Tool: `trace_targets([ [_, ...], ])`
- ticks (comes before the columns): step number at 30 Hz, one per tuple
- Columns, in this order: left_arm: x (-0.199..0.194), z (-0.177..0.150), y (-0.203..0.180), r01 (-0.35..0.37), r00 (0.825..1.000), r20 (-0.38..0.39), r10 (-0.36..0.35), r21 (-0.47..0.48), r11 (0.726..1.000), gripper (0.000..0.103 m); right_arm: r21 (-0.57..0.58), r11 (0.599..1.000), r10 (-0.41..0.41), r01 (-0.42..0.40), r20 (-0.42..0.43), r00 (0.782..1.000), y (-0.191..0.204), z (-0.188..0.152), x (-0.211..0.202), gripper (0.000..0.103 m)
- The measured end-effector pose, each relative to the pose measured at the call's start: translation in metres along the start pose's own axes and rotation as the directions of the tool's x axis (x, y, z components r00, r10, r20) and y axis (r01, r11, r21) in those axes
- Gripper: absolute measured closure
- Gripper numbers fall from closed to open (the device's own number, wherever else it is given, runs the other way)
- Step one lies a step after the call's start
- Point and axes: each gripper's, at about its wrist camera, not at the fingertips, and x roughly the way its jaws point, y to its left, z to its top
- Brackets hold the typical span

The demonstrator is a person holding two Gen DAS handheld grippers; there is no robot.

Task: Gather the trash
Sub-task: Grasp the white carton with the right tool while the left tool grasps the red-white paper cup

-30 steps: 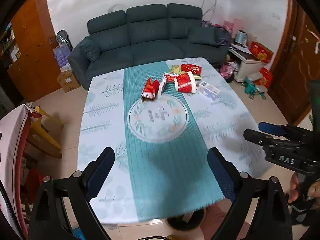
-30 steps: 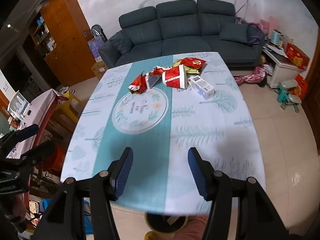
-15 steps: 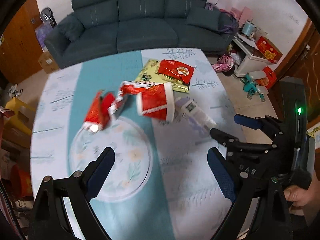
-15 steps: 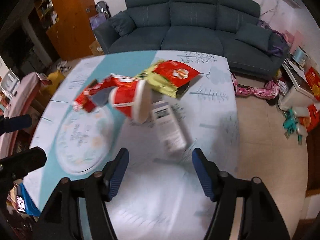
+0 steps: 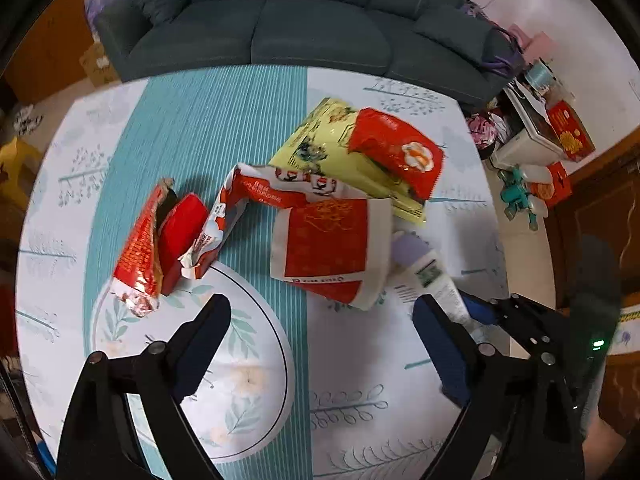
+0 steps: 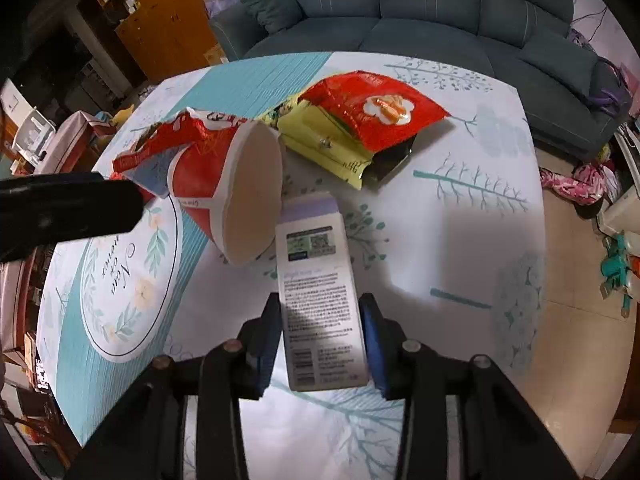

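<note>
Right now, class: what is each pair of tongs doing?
Left tongs: open, holding nothing.
Right tongs: closing around the white carton.

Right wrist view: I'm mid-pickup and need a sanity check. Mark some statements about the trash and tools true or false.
1. The white carton lies between the right tool's closing fingers. True.
2. The red paper bucket stands upright. False: it lies on its side, its open mouth facing the carton.
3. The red snack bag rests on the yellow bag. True.
4. The left tool grips a wrapper. False: it is open, nothing between its fingers.
5. The trash sits on the sofa. False: it sits on the table.
</note>
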Motion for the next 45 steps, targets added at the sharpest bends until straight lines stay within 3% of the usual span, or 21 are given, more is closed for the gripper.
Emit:
trace_targets([
  [4, 0.02, 0.004, 0.004, 0.02, 0.999, -0.044, -0.021, -0.034, 0.999, 0.026, 0.05, 0.998, 0.021, -0.022, 0.017, 1.0, -0.019, 0.002, -0.006, 0.065],
  [10, 0.042, 0.017, 0.009, -0.016, 0.999, -0.053, 0.012, -0.07, 0.997, 0.026, 0.117, 0.991, 0.064, -0.067, 0.031, 0.997, -0.042, 0.002, -0.011, 0.065],
  [18, 0.061, 0.039, 0.008, 0.054, 0.997, -0.05, -0.059, -0.094, 0.994, 0.026, 0.118, 0.988, 0.1, -0.104, 0.035, 0.994, -0.042, 0.001, -0.01, 0.065],
  [29, 0.091, 0.054, -0.005, 0.095, 0.992, -0.073, -0.102, -0.095, 0.991, 0.021, 0.13, 0.984, 0.118, -0.122, 0.043, 0.992, -0.04, 0.004, -0.006, 0.065],
  [34, 0.1, 0.056, -0.014, 0.067, 0.996, -0.056, -0.071, -0.079, 0.995, 0.018, 0.147, 0.981, 0.118, -0.124, 0.047, 0.992, -0.04, 0.005, -0.005, 0.065],
  [40, 0.099, 0.049, -0.027, -0.007, 1.0, -0.014, 0.006, -0.042, 0.999, 0.039, 0.142, 0.982, 0.115, -0.122, 0.051, 0.992, -0.038, 0.002, -0.006, 0.065],
  [45, 0.098, 0.046, -0.023, -0.004, 0.999, -0.032, 0.001, -0.073, 0.997, 0.041, 0.147, 0.982, 0.115, -0.121, 0.047, 0.992, -0.038, 0.002, -0.005, 0.065],
])
